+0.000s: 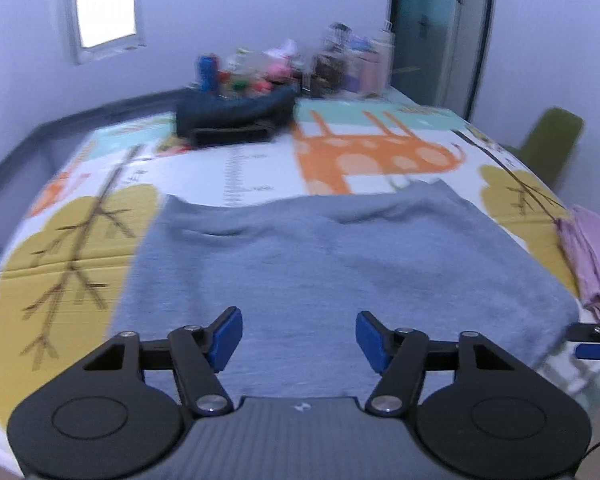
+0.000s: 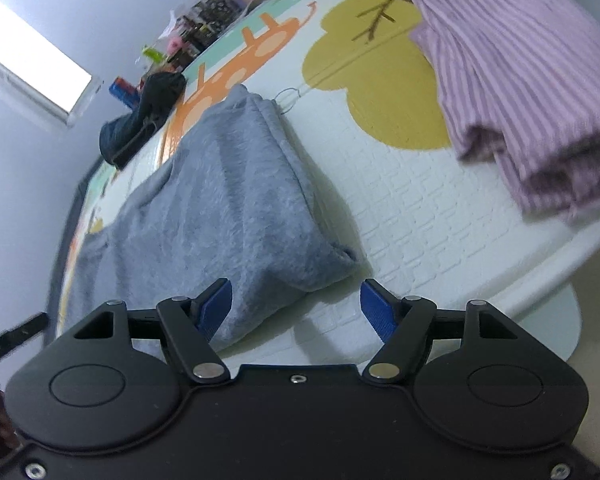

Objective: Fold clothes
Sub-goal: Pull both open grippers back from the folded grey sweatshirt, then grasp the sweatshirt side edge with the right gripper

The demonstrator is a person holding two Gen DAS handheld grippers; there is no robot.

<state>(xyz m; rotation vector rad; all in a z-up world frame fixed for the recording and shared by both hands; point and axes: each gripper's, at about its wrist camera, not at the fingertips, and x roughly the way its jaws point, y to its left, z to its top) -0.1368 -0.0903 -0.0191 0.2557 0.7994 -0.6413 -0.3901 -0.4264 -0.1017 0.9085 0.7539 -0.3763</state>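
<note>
Foam mat (image 1: pixel 260 168) printed with yellow trees and an orange animal covers the worktop (image 2: pixel 500 288), and a grey garment (image 1: pixel 320 264) lies spread across its middle, folded to a rough rectangle with a soft ridge along the far edge. To its right, near the worktop's edge and apart from the grey one, sits a folded pink striped garment (image 2: pixel 520 80). At the far end a dark blue bag (image 1: pixel 236 114) rests in front of a blurred clutter of bottles and jars (image 1: pixel 300 66). The left hand-held gripper (image 1: pixel 299 340) hovers over the near part of the grey garment, its jaws apart and gripping nothing. The right hand-held gripper (image 2: pixel 296 308) is at the garment's near right corner, jaws likewise apart; the cloth reaches between them, yet the pads (image 2: pixel 374 312) do not press it.
</note>
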